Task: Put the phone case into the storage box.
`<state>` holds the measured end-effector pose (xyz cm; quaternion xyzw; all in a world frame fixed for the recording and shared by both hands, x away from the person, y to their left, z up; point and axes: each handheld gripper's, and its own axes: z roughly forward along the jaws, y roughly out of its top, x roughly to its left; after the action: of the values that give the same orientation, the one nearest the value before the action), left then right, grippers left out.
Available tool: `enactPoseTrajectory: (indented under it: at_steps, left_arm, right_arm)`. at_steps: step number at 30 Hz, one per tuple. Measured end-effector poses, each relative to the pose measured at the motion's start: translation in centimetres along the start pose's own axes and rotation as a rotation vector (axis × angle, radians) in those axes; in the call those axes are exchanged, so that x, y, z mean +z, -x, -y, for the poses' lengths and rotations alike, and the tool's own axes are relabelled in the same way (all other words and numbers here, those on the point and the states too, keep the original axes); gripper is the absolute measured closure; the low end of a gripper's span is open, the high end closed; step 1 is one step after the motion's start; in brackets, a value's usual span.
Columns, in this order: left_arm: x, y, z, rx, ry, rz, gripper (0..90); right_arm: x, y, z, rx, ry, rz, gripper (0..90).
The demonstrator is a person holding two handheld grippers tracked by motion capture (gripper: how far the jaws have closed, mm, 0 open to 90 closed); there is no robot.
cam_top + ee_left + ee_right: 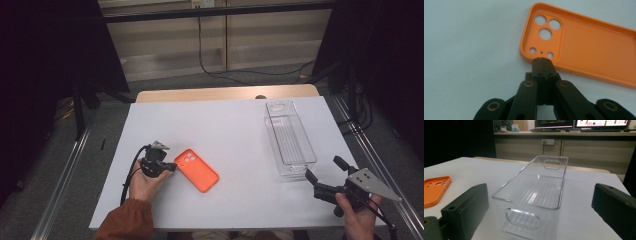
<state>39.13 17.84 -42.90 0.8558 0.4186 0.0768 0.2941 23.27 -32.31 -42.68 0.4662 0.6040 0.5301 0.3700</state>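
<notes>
The case [197,170] is orange, rounded at the corners, lying inner side up with three large camera holes and smaller ones at one end; no writing shows on it. It lies on the left half of the white desk [225,130]. The left claw [543,60] is closed, its tips at the case's camera-end edge, gripping nothing I can make out. The right claw [322,168] gapes wide and empty near the clear bin [289,137], which stands well apart from the case
</notes>
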Motion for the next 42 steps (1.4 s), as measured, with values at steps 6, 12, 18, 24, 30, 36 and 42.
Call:
enactPoseTrajectory:
  at_steps: [6,12,18,24,30,36,42]
  left_arm:
    - [0.4,-0.3,-0.5,-0.009,0.015,-0.007,90.0]
    - [0.8,-0.6,-1.1,0.0,0.017,-0.017,90.0]
    - [1.2,-0.6,-1.4,-0.005,0.031,-0.017,90.0]
    - [1.6,-0.8,-1.6,-0.002,0.047,-0.016,90.0]
    - [1.9,-1.0,-1.8,-0.001,0.048,-0.021,90.0]
    - [2.3,-1.1,-2.2,0.002,0.048,-0.026,90.0]
    - [2.7,-1.0,-2.6,-0.003,0.053,-0.026,90.0]
  right_arm:
    - [0.0,0.0,0.0,-0.002,0.0,-0.002,0.2]
    - [0.0,0.0,0.0,-0.002,-0.002,-0.002,0.2]
    - [0.0,0.0,0.0,-0.003,-0.003,-0.003,0.2]
    - [0.0,0.0,0.0,-0.002,-0.003,-0.004,0.2]
    - [0.0,0.0,0.0,-0.003,-0.003,-0.004,0.2]
    - [0.0,0.0,0.0,-0.002,-0.003,-0.004,0.2]
    - [0.1,0.0,0.0,-0.005,-0.003,-0.007,0.3]
